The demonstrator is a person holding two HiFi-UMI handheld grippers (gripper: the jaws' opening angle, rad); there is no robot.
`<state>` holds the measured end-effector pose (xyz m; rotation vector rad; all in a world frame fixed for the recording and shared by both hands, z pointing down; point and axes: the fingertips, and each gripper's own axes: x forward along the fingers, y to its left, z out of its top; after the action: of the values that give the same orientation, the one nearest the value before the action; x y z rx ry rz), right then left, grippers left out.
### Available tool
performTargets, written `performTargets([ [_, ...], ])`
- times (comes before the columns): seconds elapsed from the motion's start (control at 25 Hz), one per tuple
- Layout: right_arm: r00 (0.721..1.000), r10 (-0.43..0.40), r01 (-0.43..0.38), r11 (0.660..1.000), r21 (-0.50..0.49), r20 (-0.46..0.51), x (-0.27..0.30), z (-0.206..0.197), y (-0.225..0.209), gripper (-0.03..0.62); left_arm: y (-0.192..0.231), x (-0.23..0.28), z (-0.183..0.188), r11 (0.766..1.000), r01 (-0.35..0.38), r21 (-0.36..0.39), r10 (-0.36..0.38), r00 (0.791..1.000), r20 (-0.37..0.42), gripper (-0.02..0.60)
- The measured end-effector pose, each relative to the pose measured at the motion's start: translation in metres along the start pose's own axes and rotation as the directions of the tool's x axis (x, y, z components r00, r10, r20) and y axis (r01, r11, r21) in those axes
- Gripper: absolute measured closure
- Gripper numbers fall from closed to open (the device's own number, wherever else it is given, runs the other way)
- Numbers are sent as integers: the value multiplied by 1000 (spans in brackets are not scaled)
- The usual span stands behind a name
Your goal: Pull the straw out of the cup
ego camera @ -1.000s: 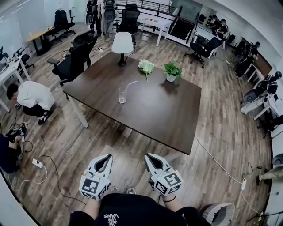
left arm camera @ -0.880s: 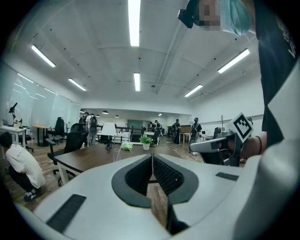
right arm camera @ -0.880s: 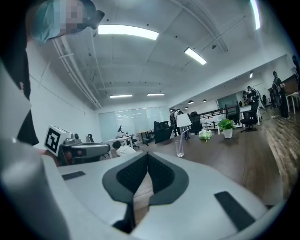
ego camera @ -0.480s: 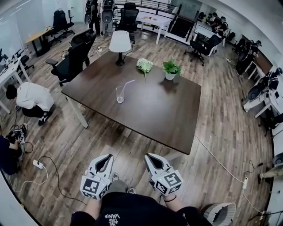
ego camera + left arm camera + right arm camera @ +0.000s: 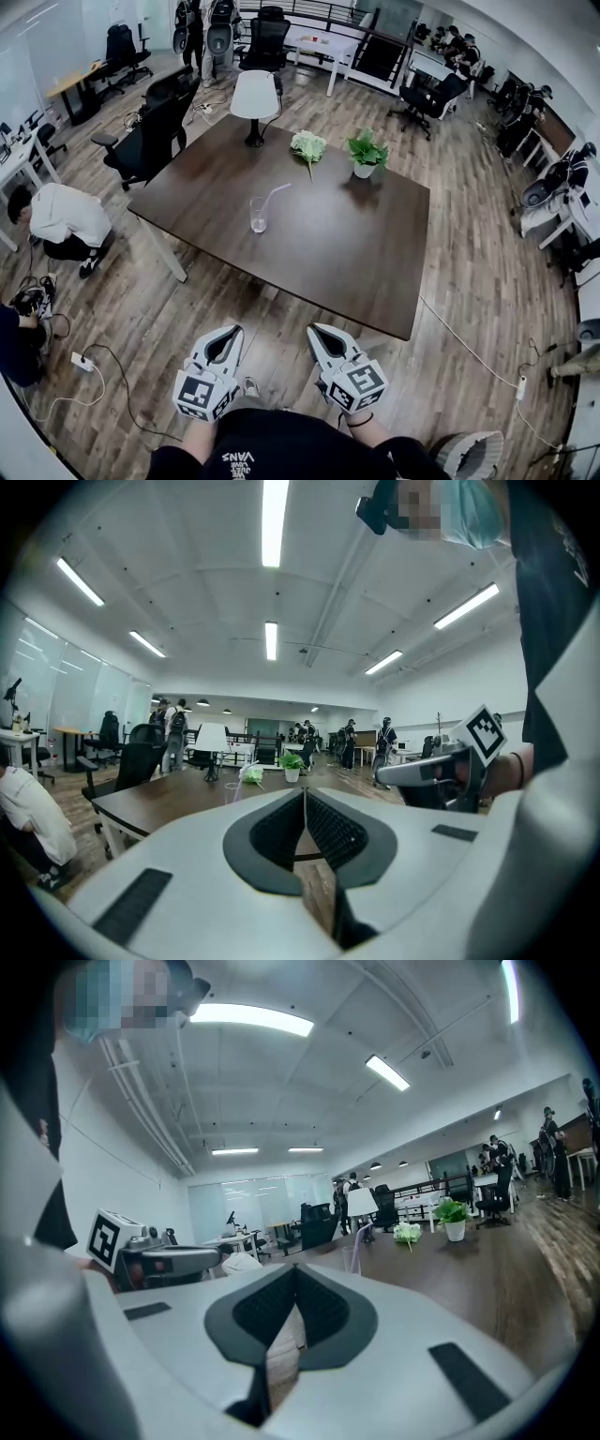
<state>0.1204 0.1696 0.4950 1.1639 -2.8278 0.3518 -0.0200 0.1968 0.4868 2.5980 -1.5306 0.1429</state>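
Observation:
A clear cup (image 5: 259, 216) with a pale straw (image 5: 274, 194) leaning to the right stands on the dark wooden table (image 5: 356, 253), toward its left side. My left gripper (image 5: 231, 331) and right gripper (image 5: 317, 331) are held side by side over the floor, well short of the table's near edge, both shut and empty. In the left gripper view the jaws (image 5: 304, 792) meet in a line, with the cup (image 5: 232, 790) small and far ahead. In the right gripper view the shut jaws (image 5: 295, 1268) point toward the cup (image 5: 352, 1259) and straw (image 5: 362, 1238).
On the table's far side stand a white lamp (image 5: 256, 97), white flowers (image 5: 309, 145) and a potted green plant (image 5: 366, 155). Black office chairs (image 5: 150, 141) stand at its left. A person (image 5: 61, 214) crouches on the floor at left, near cables (image 5: 84, 361).
The table and cup have slid slightly lower and nearer in the head view. Both grippers keep their place in the view and stay shut.

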Motion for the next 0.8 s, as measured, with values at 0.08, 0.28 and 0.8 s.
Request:
performTargets([
  [0.08,1000,-6,6,1000,1,1,10,3,-1,576,9,5,1,1000,7,0,-7,1000,0,563],
  [0.28,1000,-24,24,1000,2,2,37,8,-3,576,36,18,4,1000,27,1,-27,1000,0,563],
  [0.8,998,-68,68,998,-1,13,96,12,-4,576,96,38,3,998,67,7,-67,998,4,563],
])
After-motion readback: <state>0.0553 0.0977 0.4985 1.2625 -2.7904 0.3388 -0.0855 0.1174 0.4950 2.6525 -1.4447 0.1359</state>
